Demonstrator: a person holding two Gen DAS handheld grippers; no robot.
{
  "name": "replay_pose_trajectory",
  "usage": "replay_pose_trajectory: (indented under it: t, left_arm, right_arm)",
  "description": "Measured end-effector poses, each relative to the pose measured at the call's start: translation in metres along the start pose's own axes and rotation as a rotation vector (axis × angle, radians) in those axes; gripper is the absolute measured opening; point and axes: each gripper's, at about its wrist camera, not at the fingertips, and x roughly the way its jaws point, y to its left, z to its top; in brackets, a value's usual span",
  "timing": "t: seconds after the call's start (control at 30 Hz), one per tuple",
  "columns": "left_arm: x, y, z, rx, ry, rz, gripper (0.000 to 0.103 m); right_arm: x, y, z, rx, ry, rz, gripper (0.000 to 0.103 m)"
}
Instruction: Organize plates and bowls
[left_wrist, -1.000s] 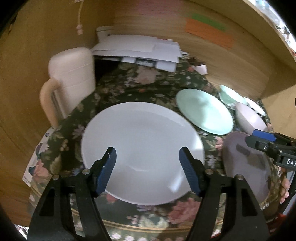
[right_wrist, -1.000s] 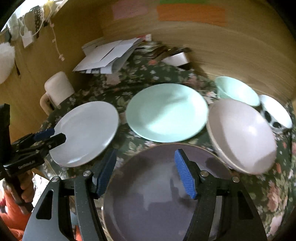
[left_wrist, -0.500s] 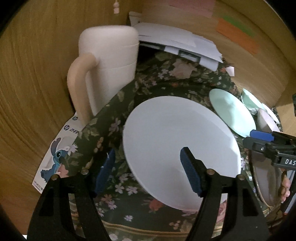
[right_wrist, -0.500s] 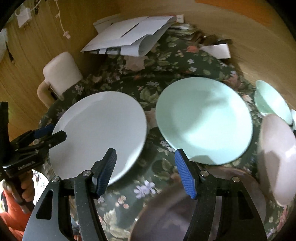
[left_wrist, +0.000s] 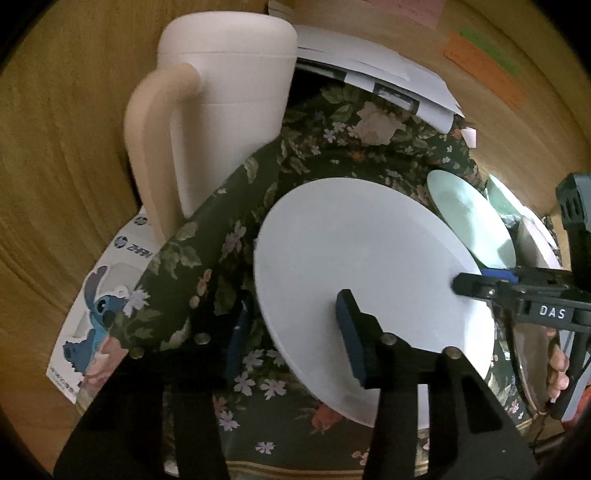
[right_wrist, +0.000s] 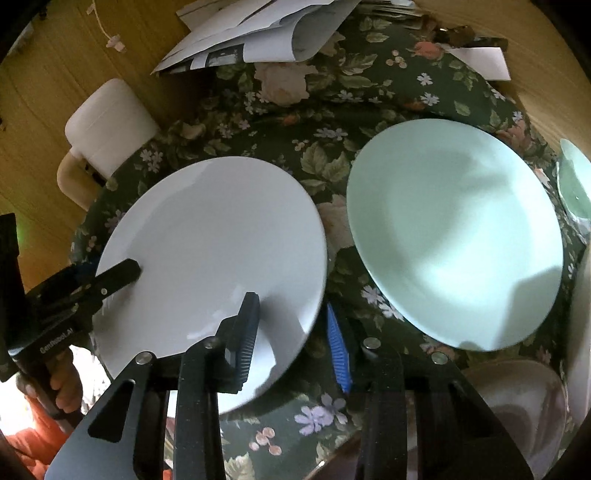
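Floral cloth (right_wrist: 317, 122) | white plate (right_wrist: 218, 243) round, glossy | both grippers' jaws wide, straddling rim

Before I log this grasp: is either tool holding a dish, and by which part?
Both tools straddle the white plate's rim, open, not yet clamped: left tool at its left edge, right tool at its near-right edge. Nothing is held.

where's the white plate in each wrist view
Left wrist: white plate centre-right, its near rim between the left gripper fingers.
Right wrist: white plate centre-left, straddled by the right gripper.
Shared landmark: mint plate beside it.
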Motion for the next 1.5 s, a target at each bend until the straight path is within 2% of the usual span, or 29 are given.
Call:
replay_pose_trajectory:
  t: [0.07, 0.2, 0.53, 0.93, 1.5]
  left_arm:
    - [0.001, 0.0, 0.001, -0.003, 0.009, -0.031, 0.042]
    - [0.004, 0.0, 0.001, -0.012, 0.017, -0.05, 0.041]
    - [-0.001, -0.008, 0.002, 0.014, 0.014, -0.047, 0.041]
    - [-0.013, -0.025, 0.001, 0.047, -0.007, -0.073, 0.042]
    - [-0.043, -0.074, -0.003, 0.131, -0.073, -0.11, 0.042]
  right_arm:
    - [0.003, 0.003, 0.002, -0.006, -0.006, -0.01, 0.033]
    - [0.004, 0.005, 0.0, -0.004, -0.028, -0.026, 0.032]
    - [-0.007, 0.002, -0.005, 0.007, -0.041, -0.026, 0.031]
    - [-0.04, -0.006, -0.025, 0.033, -0.106, -0.028, 0.031]
    - [-0.093, -0.034, -0.061, 0.051, -0.223, -0.053, 0.031]
